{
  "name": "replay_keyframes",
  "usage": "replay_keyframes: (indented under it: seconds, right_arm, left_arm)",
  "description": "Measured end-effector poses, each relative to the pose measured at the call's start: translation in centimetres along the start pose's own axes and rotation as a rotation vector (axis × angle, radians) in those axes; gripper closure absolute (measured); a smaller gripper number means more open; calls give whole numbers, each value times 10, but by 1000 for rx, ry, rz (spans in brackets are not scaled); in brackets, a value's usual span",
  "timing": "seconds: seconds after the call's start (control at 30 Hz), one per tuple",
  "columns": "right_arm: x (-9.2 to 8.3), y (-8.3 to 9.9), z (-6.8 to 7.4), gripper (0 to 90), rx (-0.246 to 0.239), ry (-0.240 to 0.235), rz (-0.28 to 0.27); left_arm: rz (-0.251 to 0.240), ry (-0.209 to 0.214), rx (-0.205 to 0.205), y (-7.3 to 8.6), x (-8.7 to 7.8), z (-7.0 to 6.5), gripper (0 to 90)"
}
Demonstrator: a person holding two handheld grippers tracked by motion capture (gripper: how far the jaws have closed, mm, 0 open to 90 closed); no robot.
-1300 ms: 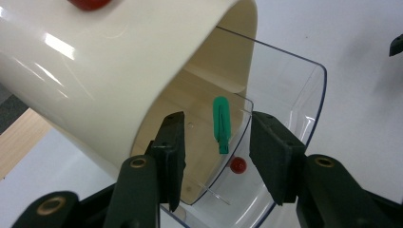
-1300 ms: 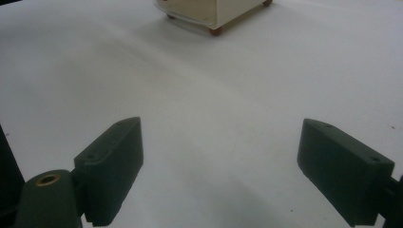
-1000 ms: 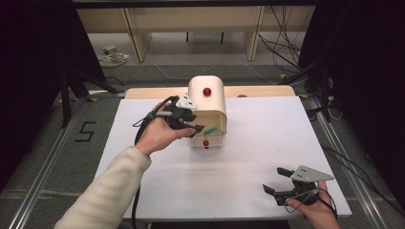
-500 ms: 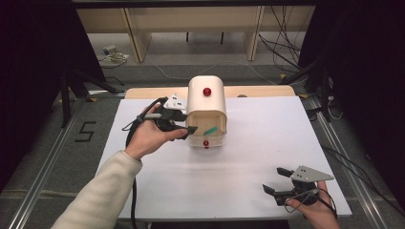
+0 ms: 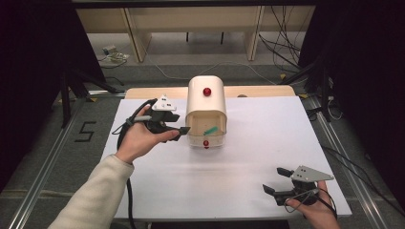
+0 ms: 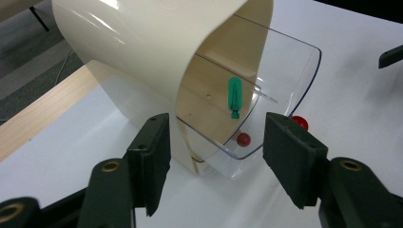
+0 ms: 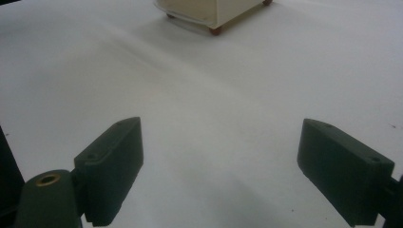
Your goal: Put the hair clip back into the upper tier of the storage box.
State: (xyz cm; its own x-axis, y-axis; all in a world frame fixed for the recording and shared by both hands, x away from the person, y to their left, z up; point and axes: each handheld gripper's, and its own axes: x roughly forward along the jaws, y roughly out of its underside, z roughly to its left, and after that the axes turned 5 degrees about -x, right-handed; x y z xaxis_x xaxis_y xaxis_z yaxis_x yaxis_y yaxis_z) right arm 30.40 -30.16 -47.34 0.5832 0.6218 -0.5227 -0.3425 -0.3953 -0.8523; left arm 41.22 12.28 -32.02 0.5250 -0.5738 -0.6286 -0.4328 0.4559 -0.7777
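Note:
A cream box (image 5: 206, 105) with a rounded top and a red knob (image 5: 207, 91) stands at the middle of the white table. Its clear door (image 5: 206, 141) hangs open at the front and carries a second red knob (image 5: 206, 143). A small green piece (image 5: 210, 130) lies inside the box; in the left gripper view the green piece (image 6: 234, 97) rests on the wooden floor behind the clear door (image 6: 290, 80). My left gripper (image 5: 177, 123) is open just left of the opening, its jaws (image 6: 217, 130) empty. My right gripper (image 5: 276, 180) is open and empty near the front right edge.
The white sheet (image 5: 248, 162) between the box and my right gripper (image 7: 218, 156) is bare. A wooden strip (image 5: 258, 90) runs behind the box. The box's feet (image 7: 215, 30) show far ahead in the right gripper view. Cables lie on the floor beyond the table.
My left gripper has drawn back to the left, out of the box's opening, and the green piece stays inside. The right gripper has not moved.

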Motion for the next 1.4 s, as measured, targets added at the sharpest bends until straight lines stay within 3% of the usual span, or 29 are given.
replay_keyframes:
  seconds: [0.33,1.03,1.4]
  right_arm:
    - [0,0,0,164,2,0,2]
    - [0,0,1,164,2,2,6]
    - [0,0,1,164,-1,1,6]
  left_arm:
    - [-9,-23,-9,11,-8,7,419]
    - [-54,-27,10,31,-17,9,408]
    - [-60,-27,8,49,-20,11,396]
